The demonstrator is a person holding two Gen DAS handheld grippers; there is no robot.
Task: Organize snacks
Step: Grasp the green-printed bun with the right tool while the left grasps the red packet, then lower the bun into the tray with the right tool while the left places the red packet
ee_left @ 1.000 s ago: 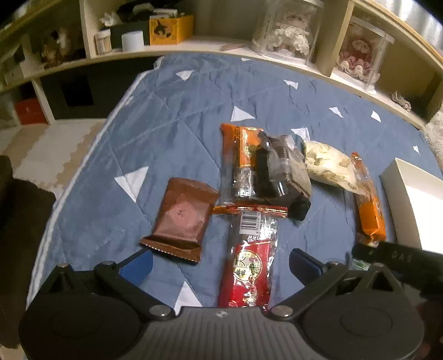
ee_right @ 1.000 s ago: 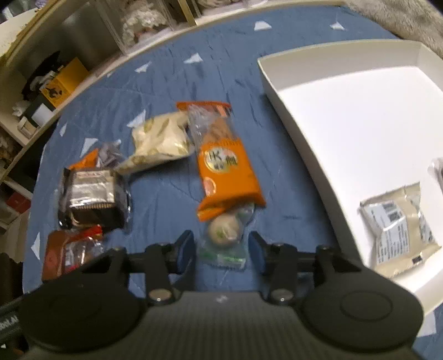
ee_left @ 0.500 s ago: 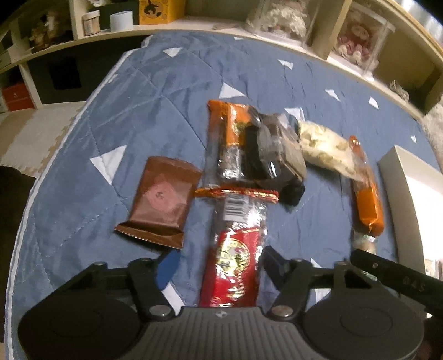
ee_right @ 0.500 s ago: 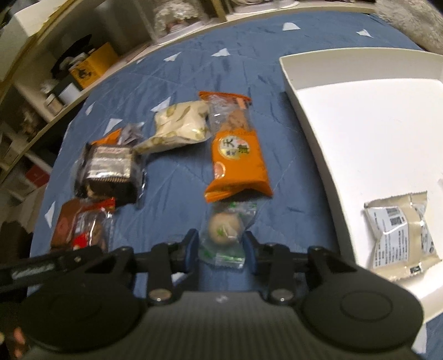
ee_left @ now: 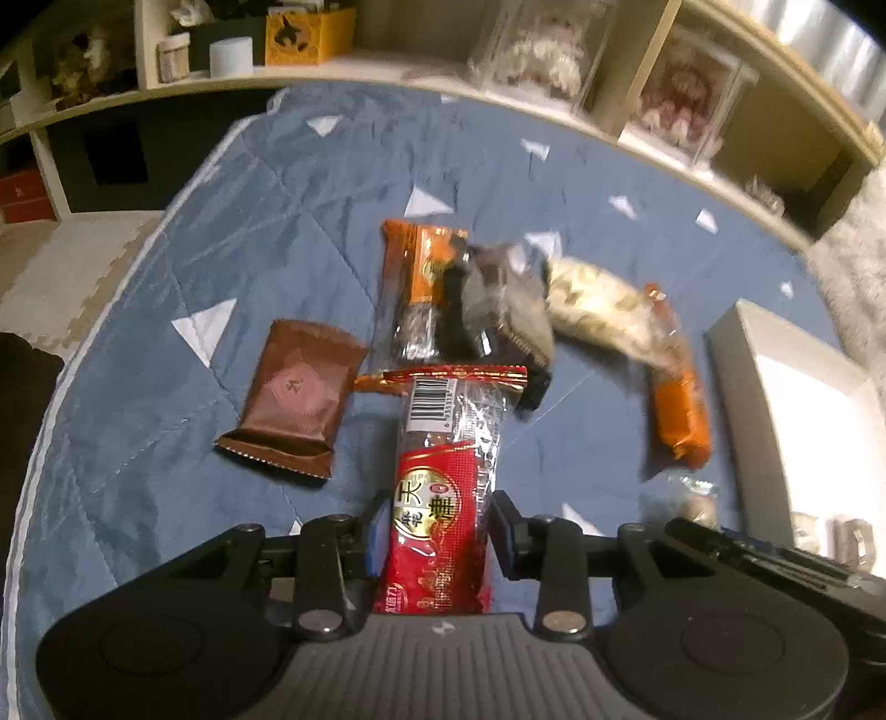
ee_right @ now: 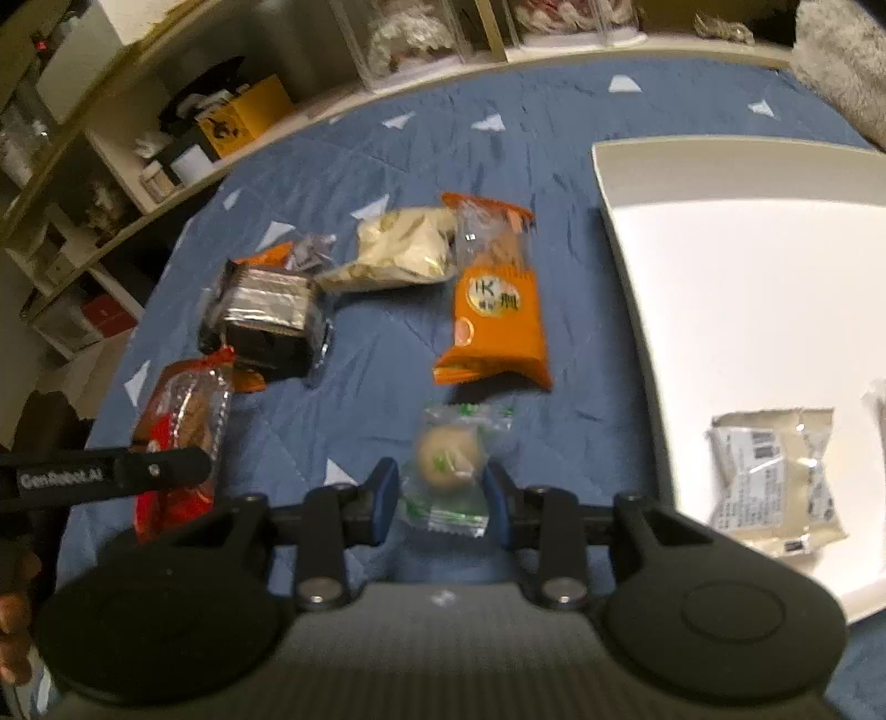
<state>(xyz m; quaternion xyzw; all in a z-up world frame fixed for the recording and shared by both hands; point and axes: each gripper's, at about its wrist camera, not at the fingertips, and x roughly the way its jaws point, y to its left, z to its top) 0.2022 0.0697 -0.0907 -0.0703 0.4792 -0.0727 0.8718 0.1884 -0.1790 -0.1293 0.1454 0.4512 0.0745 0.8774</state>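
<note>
Snack packs lie on a blue quilt [ee_left: 288, 183]. My left gripper [ee_left: 440, 526] is shut on a long red snack pack [ee_left: 443, 498], which also shows at the left in the right wrist view as the red pack [ee_right: 183, 410]. My right gripper [ee_right: 443, 495] is shut on a small clear-and-green round pastry pack [ee_right: 451, 462]. Beyond lie a brown pouch [ee_left: 296, 396], an orange-and-clear bar [ee_left: 415, 288], a dark cake pack [ee_right: 266, 318], a pale nougat bag [ee_right: 404, 252] and an orange pack [ee_right: 495, 315]. A white tray [ee_right: 626, 155] on the right holds a silver-white pack [ee_right: 775, 471].
Cream shelving [ee_left: 387, 61] curves round the far edge of the quilt, with a yellow box [ee_left: 307, 33], a white cup [ee_left: 231, 55] and clear display cases [ee_left: 684, 91]. Pale floor mat [ee_left: 61, 260] lies off the quilt's left edge. The left gripper's body [ee_right: 105, 476] crosses the right view.
Both grippers have closed: the left from wide open onto the red pack, the right onto the round pastry pack. Each view has drawn back and up slightly.
</note>
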